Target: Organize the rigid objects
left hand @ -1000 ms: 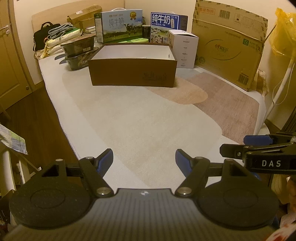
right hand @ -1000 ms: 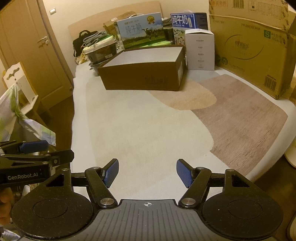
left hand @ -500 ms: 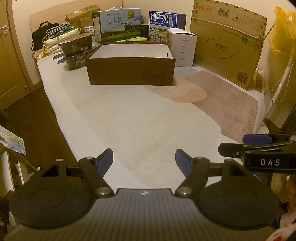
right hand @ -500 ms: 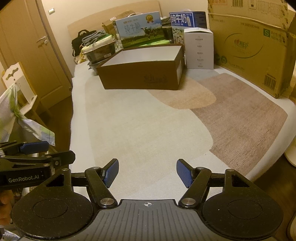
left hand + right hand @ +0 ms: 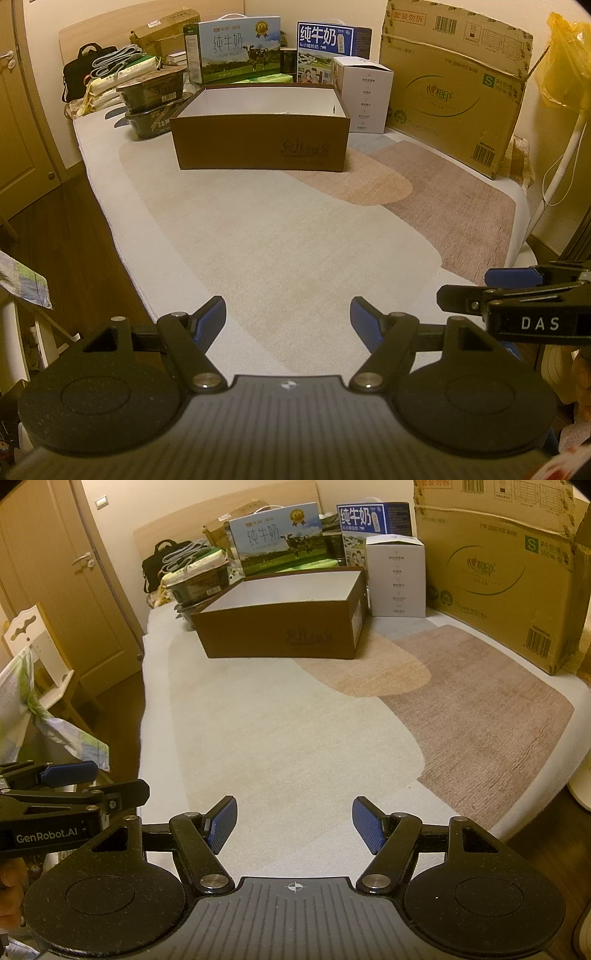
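Note:
An open brown box (image 5: 260, 142) with a white inside stands at the far end of the bed; it also shows in the right wrist view (image 5: 280, 631). Dark stacked food trays (image 5: 151, 98) sit left of it. A white carton (image 5: 364, 98) stands to its right. My left gripper (image 5: 288, 321) is open and empty over the near end of the bed. My right gripper (image 5: 293, 825) is open and empty beside it. Each gripper shows at the edge of the other's view.
Two milk cartons (image 5: 236, 48) stand behind the brown box. A big cardboard box (image 5: 454, 88) leans at the right. A black bag (image 5: 79, 72) and folded items lie at the far left. The patterned bed cover (image 5: 288, 229) spreads between me and the box. A wooden door (image 5: 70, 590) is on the left.
Both views have shifted slightly, with the boxes a little higher in the frame. Both grippers stay open and empty.

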Available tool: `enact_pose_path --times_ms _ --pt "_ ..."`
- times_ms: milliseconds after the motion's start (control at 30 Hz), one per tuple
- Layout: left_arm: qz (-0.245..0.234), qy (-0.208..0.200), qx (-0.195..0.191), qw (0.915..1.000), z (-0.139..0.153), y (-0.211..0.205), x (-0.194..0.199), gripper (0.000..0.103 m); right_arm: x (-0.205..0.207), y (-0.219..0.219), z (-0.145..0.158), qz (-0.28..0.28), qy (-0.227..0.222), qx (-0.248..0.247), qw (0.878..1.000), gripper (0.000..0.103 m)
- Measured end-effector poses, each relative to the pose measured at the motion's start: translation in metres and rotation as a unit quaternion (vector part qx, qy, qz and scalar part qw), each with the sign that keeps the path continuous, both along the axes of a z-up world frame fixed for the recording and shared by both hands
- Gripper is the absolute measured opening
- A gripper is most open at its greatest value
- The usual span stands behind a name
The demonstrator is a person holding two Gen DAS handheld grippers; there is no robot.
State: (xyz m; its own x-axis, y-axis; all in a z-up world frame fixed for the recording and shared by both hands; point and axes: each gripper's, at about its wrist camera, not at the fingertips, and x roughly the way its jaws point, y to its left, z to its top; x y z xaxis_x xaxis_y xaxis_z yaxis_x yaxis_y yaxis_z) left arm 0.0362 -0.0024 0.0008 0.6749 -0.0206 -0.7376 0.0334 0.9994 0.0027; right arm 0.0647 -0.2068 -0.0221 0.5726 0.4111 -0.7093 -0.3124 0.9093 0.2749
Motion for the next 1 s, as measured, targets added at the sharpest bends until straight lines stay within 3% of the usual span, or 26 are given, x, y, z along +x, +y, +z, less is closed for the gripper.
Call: enact_pose_path --times_ms 1000 --pt "-0.001 0.001 -0.001 1.0000 -0.0003 -0.0020 0.0023 0.072 0.0010 -0.0006 -0.0004 0.000 0.001 0.000 1.000 0.069"
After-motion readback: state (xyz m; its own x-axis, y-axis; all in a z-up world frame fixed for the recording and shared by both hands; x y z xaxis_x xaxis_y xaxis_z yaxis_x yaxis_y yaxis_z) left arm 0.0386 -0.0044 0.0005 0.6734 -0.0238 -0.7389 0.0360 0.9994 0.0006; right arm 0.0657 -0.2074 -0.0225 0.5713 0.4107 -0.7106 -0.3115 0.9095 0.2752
